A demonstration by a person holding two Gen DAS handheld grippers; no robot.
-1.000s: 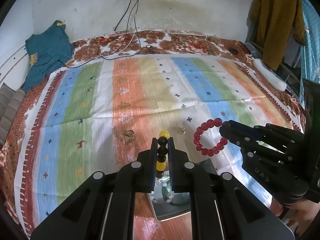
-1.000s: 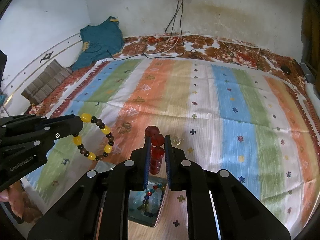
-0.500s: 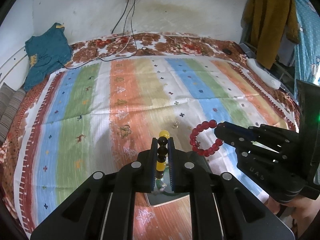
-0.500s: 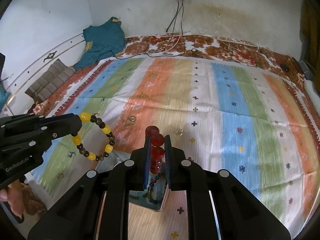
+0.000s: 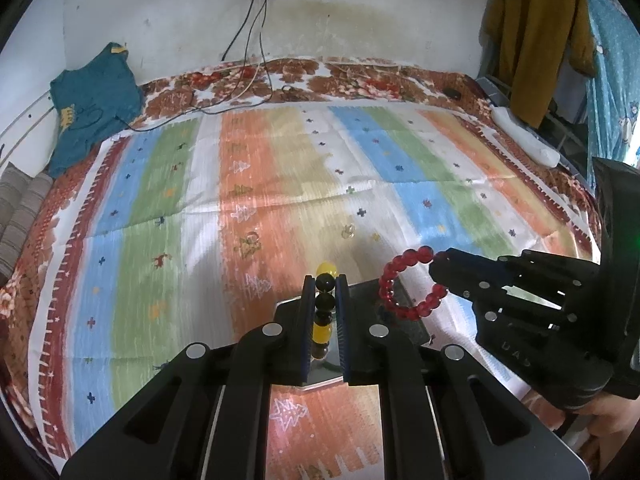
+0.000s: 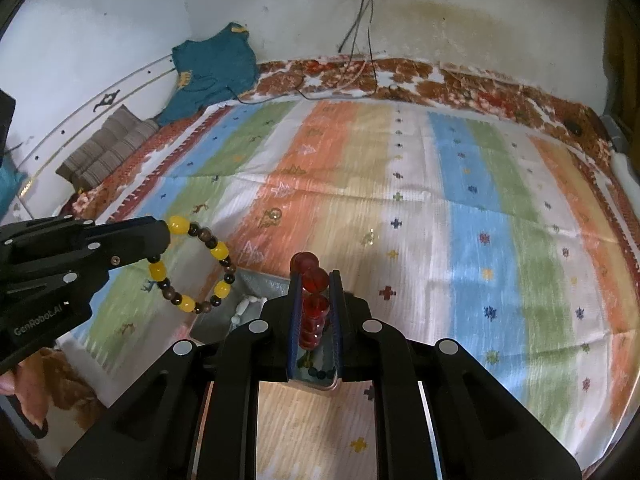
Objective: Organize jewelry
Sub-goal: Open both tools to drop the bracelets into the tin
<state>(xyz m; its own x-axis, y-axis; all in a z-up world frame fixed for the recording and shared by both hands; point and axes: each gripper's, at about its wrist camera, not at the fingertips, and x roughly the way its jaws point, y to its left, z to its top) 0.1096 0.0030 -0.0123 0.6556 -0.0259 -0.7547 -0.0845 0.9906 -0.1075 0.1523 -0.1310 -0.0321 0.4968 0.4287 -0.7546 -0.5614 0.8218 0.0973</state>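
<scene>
Left wrist view: the left gripper (image 5: 325, 292), angled downward over a bed, is pinching one bracelet of yellow and dark beads (image 5: 325, 304) between its narrowly set jaws, the beads stacked edge-on in the slot. To its right, the right gripper (image 5: 436, 270) is reaching in from the side and holding one red bead bracelet (image 5: 404, 286) by its rim, the loop hanging free in the air. Both bracelets are hanging above a grey tray (image 5: 400, 322) lying on the striped bedspread (image 5: 280, 184). Two small pieces of jewelry are lying farther out on the cloth: a ring (image 5: 251, 236) on the orange stripe and a pale trinket (image 5: 349, 232) near the white stripe, well apart from each other. A teal garment (image 5: 94, 100) is resting against the wall at the left.

Right wrist view: the right gripper (image 6: 316, 280) is also tilting downward, jaws nearly closed and clamping the red bead bracelet (image 6: 314, 304) edge-on. At the left, the left gripper (image 6: 160, 236) is entering level from the side, gripping the yellow-and-dark bracelet (image 6: 196, 266), whose loop is dangling over the tray's (image 6: 256, 284) left edge. Inside the tray, a white piece (image 6: 246, 308) and a string of dark beads (image 6: 316, 372) are lying, partly hidden by the gripper. Fingertips of a person's hand (image 6: 28, 396) are showing at the lower left.
</scene>
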